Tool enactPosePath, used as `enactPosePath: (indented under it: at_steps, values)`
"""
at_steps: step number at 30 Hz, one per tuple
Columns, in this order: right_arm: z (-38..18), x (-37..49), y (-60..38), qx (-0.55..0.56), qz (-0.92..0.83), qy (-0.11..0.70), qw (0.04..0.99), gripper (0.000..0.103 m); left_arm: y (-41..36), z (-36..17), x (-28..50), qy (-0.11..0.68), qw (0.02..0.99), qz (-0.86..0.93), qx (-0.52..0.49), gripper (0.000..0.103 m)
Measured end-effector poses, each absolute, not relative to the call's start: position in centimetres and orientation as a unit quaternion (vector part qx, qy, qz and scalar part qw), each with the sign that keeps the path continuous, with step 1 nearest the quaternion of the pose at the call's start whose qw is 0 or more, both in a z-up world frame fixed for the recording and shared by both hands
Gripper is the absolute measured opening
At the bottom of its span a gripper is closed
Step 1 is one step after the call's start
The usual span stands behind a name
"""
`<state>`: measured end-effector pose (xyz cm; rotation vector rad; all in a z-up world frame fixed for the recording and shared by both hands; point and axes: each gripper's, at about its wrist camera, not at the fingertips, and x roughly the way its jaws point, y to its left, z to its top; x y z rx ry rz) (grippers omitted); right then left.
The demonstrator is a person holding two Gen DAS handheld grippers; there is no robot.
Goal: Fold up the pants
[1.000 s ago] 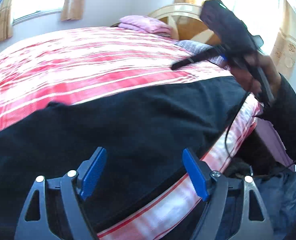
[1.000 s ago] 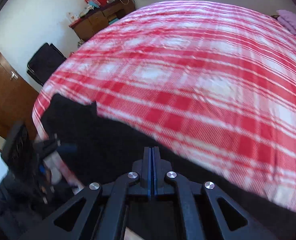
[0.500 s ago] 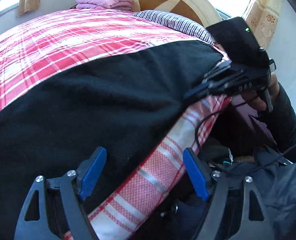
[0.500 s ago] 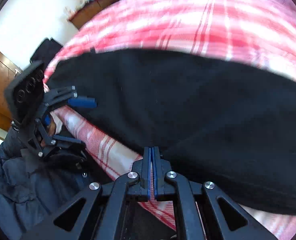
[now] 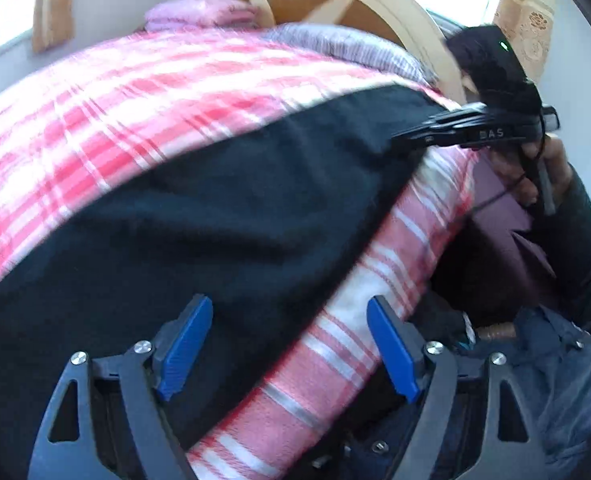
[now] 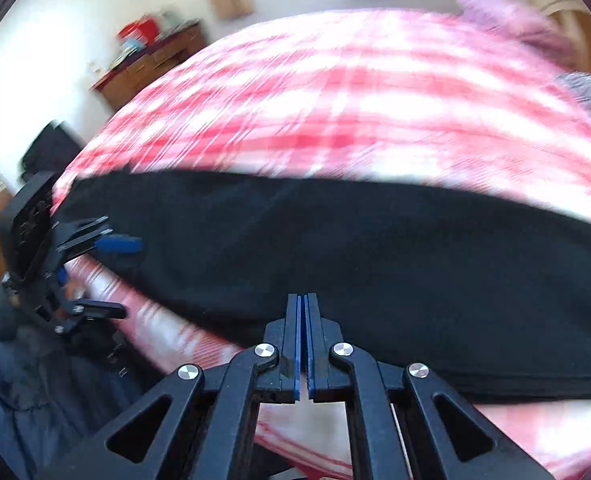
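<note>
- The black pants (image 5: 223,216) lay stretched in a long band along the near edge of the bed (image 5: 135,92), on top of its red-and-white plaid cover.
- Left claw (image 5: 291,344) was wide open, blue pads well apart, straddling the line where the pants' edge met the plaid at the bed's side; nothing was between the pads.
- Right claw (image 6: 304,344) was shut, its two blue pads pressed together, the tips just at the pants' near edge. Whether any cloth was pinched there, I couldn't tell.
- From the left wrist camera, the right claw (image 5: 403,138) showed at the pants' end nearest the bed's headboard (image 5: 375,16), its tips against the black fabric.
- From the right wrist camera, the left claw (image 6: 115,276) sat at the pants' opposite end, one finger over the fabric, the other below the bed's edge.
- A pink pillow (image 5: 199,12) rested at the head of the bed, against the headboard.
</note>
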<state>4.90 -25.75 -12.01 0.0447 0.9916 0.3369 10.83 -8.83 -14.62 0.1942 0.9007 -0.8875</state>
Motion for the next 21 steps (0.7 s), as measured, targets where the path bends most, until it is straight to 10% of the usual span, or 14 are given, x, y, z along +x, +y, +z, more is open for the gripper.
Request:
enactPosePath:
  at_steps: [1, 3, 4, 13, 18, 21]
  values:
    - [-11.0, 4.5, -26.8, 0.028, 0.146, 0.46, 0.875, 0.01, -8.4, -14.2, 11.4, 0.413, 0.813, -0.403, 0.082, 0.082]
    - [-9.2, 4.0, -29.7, 0.057, 0.113, 0.434, 0.892, 0.079, -7.4, -13.4, 12.3, 0.397, 0.832, -0.382, 0.066, 0.083]
    - [-8.1, 3.5, -31.7, 0.081, 0.092, 0.413, 0.902, 0.09, -6.7, -13.0, 12.8, 0.384, 0.849, -0.356, 0.062, 0.087]
    - [-5.8, 0.9, -44.6, 0.231, -0.037, 0.356, 0.905, 0.09, -1.0, -15.1, 14.7, 0.405, 0.881, -0.245, -0.004, 0.094]
    - [-8.9, 0.9, -47.4, 0.302, -0.024, 0.386, 0.871, 0.059, 0.6, -16.1, 15.4, 0.423, 0.884, -0.198, -0.003, 0.094]
    - [-10.4, 1.6, -47.5, 0.309, -0.016, 0.41, 0.858, 0.056, 1.1, -16.6, 15.7, 0.432, 0.882, -0.19, -0.011, 0.094]
